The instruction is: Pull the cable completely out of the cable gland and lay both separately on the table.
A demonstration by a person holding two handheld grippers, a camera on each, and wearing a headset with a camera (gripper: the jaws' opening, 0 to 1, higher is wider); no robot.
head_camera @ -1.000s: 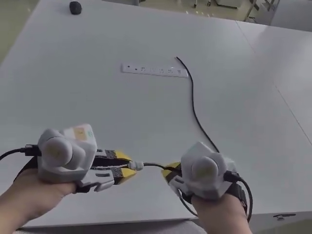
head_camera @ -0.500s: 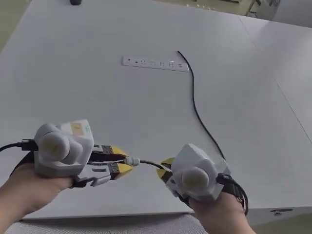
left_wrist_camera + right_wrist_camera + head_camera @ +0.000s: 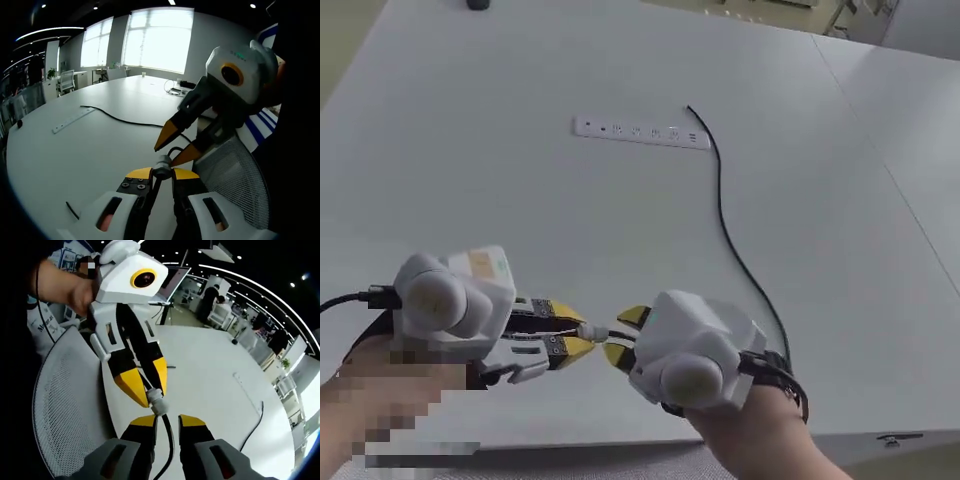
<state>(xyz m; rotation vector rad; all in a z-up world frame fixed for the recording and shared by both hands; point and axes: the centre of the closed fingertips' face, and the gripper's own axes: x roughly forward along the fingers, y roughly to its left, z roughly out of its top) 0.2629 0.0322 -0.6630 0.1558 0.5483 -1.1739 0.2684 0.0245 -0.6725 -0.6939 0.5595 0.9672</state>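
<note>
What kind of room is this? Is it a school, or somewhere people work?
It looks like an office, probably a meeting area. There is a big white table with a power strip on it, a mesh chair next to it, and large windows at the far end.

cable gland point(image 3: 161, 162): pale grey, held aloft | cable point(image 3: 168, 436): black, threaded into it

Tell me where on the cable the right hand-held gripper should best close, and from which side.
Close on the cable just beyond the cable gland, coming end-on, opposite the left hand-held gripper that clamps the gland. The cable runs straight between the open jaws of the right hand-held gripper, so the pull would likely stay in line.
</note>
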